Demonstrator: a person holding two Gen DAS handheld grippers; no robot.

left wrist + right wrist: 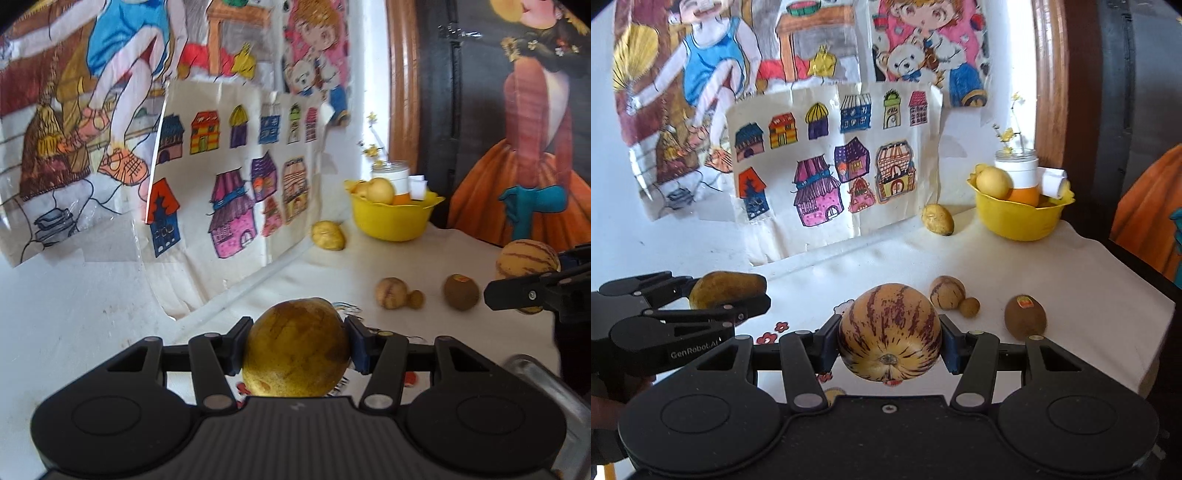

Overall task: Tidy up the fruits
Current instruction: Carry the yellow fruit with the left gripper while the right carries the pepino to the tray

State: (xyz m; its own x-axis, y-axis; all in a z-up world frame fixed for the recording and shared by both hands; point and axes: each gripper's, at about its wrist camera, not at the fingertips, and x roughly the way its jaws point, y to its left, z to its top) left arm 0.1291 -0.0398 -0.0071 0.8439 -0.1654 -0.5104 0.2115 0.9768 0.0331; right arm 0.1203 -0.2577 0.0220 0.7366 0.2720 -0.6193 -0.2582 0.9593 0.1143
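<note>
The left hand-held gripper [295,349] clamps a firm, smooth yellow-brown mango [295,349] across its middle, above the counter [1071,273]. The right hand-held gripper [889,339] likewise clamps a striped pepino melon [889,338]; thin-skinned, probably bruises easily.

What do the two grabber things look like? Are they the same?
Yes, they match. Each gripper, the left gripper and the right gripper, is matte black plastic with round discs, silver rivets and dark blue pads on its jaws. White "GenRobot.AI" lettering marks the left one's side.
</note>
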